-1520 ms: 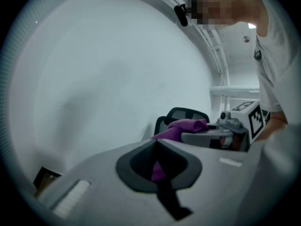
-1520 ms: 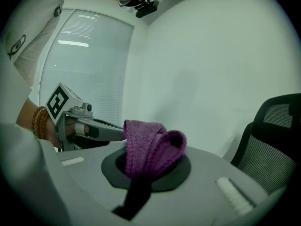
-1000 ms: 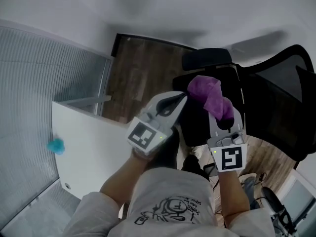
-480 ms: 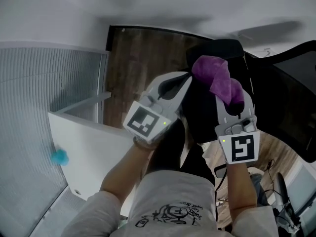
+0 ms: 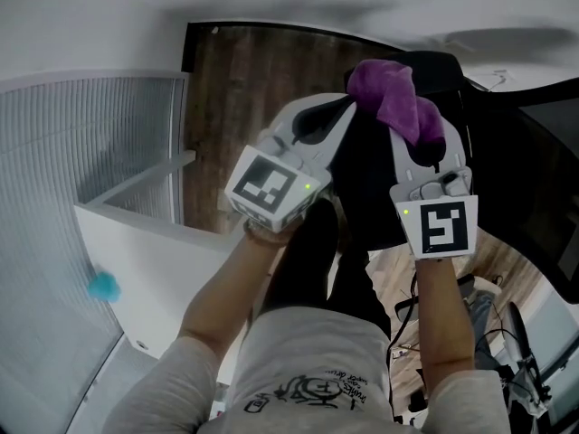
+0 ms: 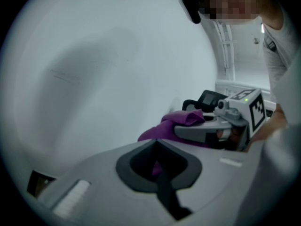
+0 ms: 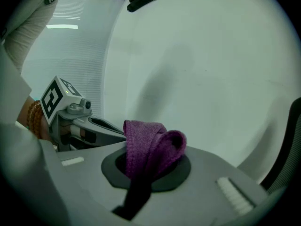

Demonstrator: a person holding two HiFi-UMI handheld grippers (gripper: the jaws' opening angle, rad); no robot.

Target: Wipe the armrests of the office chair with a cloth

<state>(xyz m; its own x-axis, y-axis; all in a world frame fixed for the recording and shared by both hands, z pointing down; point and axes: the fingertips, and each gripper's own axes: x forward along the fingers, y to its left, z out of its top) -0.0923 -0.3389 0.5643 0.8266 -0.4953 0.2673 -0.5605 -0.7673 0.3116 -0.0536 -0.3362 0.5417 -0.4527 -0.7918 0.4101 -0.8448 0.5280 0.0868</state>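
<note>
Pinching a purple cloth (image 5: 395, 93) in the right gripper (image 5: 418, 138), jaws clamped on a folded loop of it, the fold bulging up out of the dark hollow between them in the right gripper view. Holding that bundle in front of the black armrest (image 5: 448, 69) of the office chair (image 5: 538, 188), at the top of the head view; touching the pad or merely over it, hard to say from this angle. Carrying the left gripper (image 5: 336, 116) just beside, tip close to the cloth's left edge, jaws pressed together into a thin dark slit, a sliver of purple visible through the hollow past them in the left gripper view. Both marker cubes facing up toward the head camera, both forearms reaching forward from a light printed shirt (image 5: 308, 382). Off to the left, a white desk (image 5: 154, 247) with a small blue object (image 5: 102, 286) beside it, against a ribbed grey wall (image 5: 72, 152); dark wooden floor (image 5: 244, 89) beyond the grippers.
</note>
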